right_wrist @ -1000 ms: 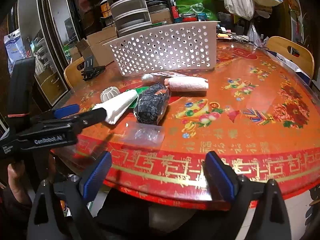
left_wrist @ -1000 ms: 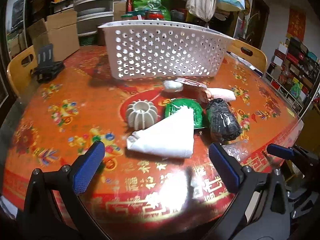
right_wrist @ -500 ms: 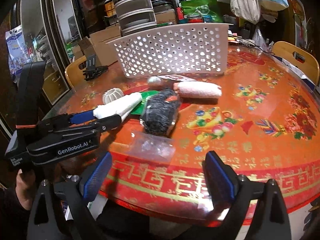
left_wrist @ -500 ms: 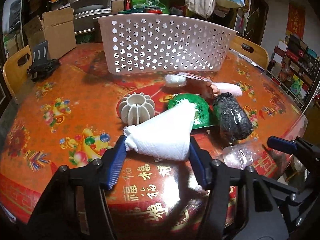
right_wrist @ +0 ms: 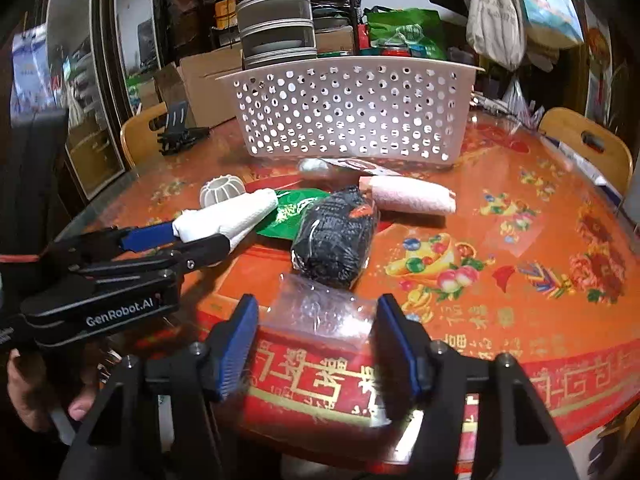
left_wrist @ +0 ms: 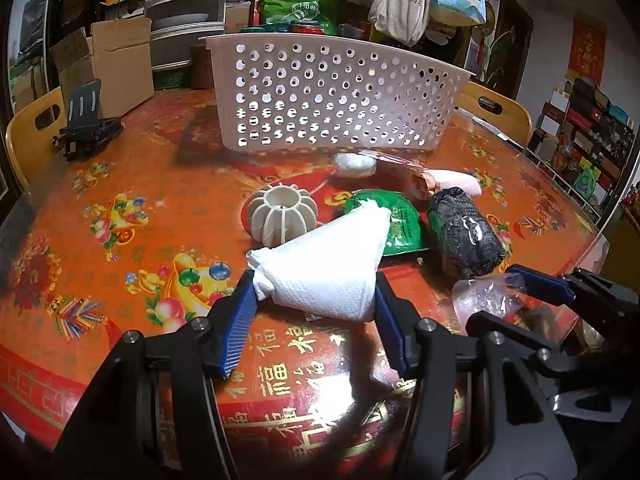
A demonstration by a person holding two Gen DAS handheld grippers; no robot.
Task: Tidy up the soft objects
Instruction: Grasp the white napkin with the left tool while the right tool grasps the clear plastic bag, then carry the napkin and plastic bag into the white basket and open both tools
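Note:
My left gripper (left_wrist: 314, 292) has both blue pads pressed on a folded white paper towel (left_wrist: 328, 264) lying on the red table (left_wrist: 140, 184), and its jaws are still closing. In the right wrist view the left gripper (right_wrist: 204, 236) holds the towel (right_wrist: 228, 216) at the left. My right gripper (right_wrist: 316, 312) straddles a clear plastic bag (right_wrist: 320, 304) at the table's near edge. Its jaws are closing, and I see no firm pinch on the bag. Beyond lie a black mesh bundle (right_wrist: 336, 236), a green packet (left_wrist: 400, 220), a pink roll (right_wrist: 412, 198) and a small white wad (left_wrist: 354, 164).
A white perforated basket (left_wrist: 336, 104) stands at the back of the table. A ribbed white round piece (left_wrist: 280, 216) sits just behind the towel. A black folding stand (left_wrist: 86, 128) is at the far left, with wooden chairs (left_wrist: 32, 128) and stacked boxes around the table.
The left jaws came in from wide open and closed on the paper towel. The right gripper moved up to the clear bag and its jaws narrowed around it.

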